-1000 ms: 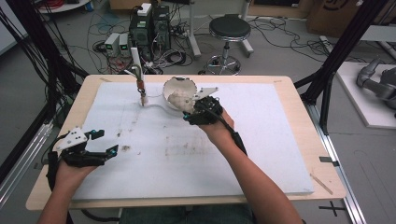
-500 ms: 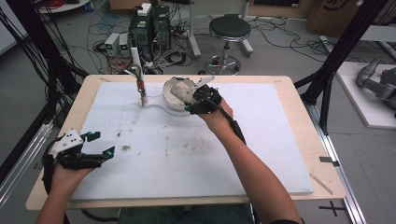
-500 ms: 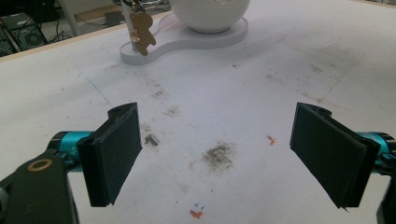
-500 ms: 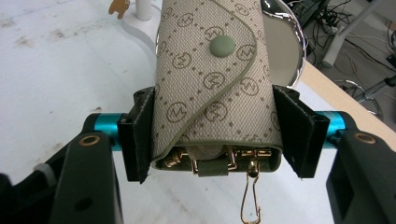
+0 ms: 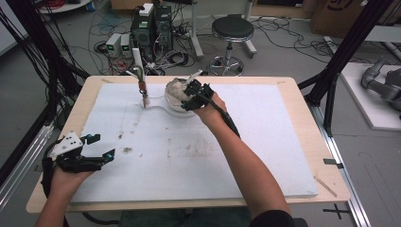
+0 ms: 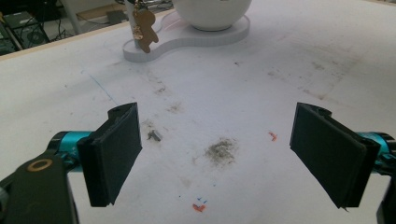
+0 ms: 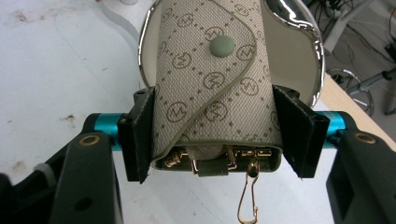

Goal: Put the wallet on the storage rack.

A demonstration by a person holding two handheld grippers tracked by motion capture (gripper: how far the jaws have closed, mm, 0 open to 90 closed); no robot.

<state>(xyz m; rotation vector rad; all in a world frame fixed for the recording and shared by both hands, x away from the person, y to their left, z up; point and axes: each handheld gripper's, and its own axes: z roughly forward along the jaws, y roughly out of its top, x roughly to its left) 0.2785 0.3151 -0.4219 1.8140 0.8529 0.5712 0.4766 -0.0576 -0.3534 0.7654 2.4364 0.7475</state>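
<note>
White foam board covers most of the wooden table in the high view. Left hand lies near the front left corner, wrist low, forearm coming in from the front edge; left gripper points toward the middle of the table, jaws wide with nothing between them. Right arm stretches long from the front edge toward the back, forearm angled left, right hand just in front of a bowl near the middle of the back edge. Right gripper sits over the bowl's rim. The bowl rests on a white base; at that base's left end stands a small post with a brown charm.

Left gripper view: both black pads spread far apart above the stained board, grey smudge between them on the surface. Charm and bowl lie well beyond, toward the back edge.

Right gripper view: jaws clamp a patterned fabric key pouch on its two sides, snap button facing up. Pouch is held over the shiny-rimmed bowl. Gold key hooks show at its open near end, one clasp dangling free.
</note>
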